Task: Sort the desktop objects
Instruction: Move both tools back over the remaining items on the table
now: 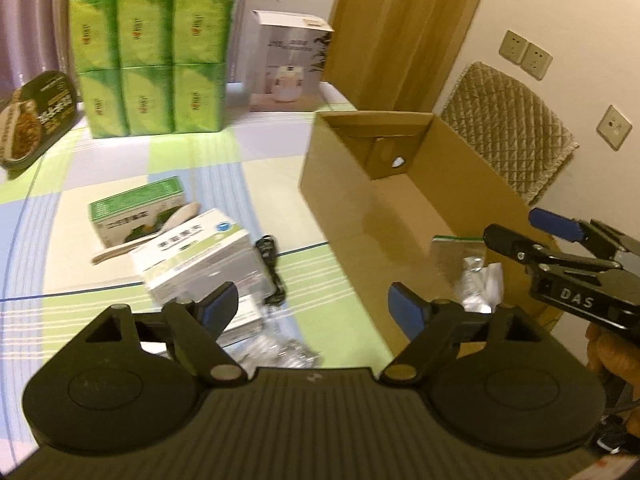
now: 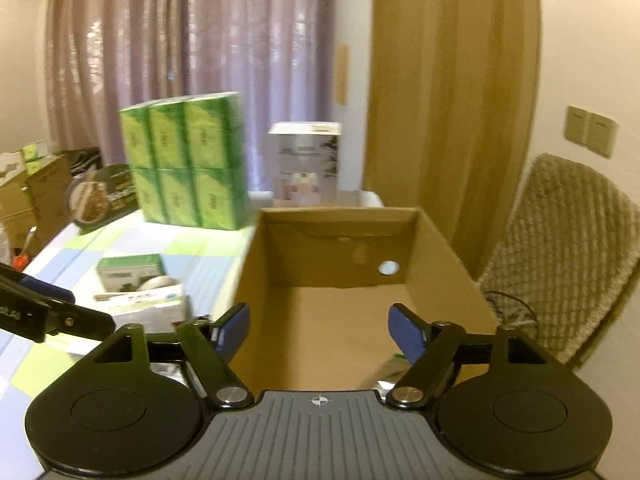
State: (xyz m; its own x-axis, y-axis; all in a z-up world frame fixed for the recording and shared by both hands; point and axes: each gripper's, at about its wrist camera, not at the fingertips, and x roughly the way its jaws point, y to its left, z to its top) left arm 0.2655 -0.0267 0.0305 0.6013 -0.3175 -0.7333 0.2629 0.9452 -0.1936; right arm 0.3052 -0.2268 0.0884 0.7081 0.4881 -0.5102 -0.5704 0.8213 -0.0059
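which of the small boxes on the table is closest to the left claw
The white box with a blue logo, lying just ahead of the left claw. The green-and-white box with the spoon resting on it lies farther back, behind the white one.

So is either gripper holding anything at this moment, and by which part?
Nothing is held. The left gripper and right gripper are both open and empty, the right one above the open brown cardboard box.

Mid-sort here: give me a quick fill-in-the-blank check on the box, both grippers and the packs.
1. The cardboard box stands with its top ____.
2. Both the left gripper and the right gripper have their jaws ____.
3. The stacked tissue packs are colored ____.
4. The spoon rests on a small ____.

Missing words: open; open; green; box
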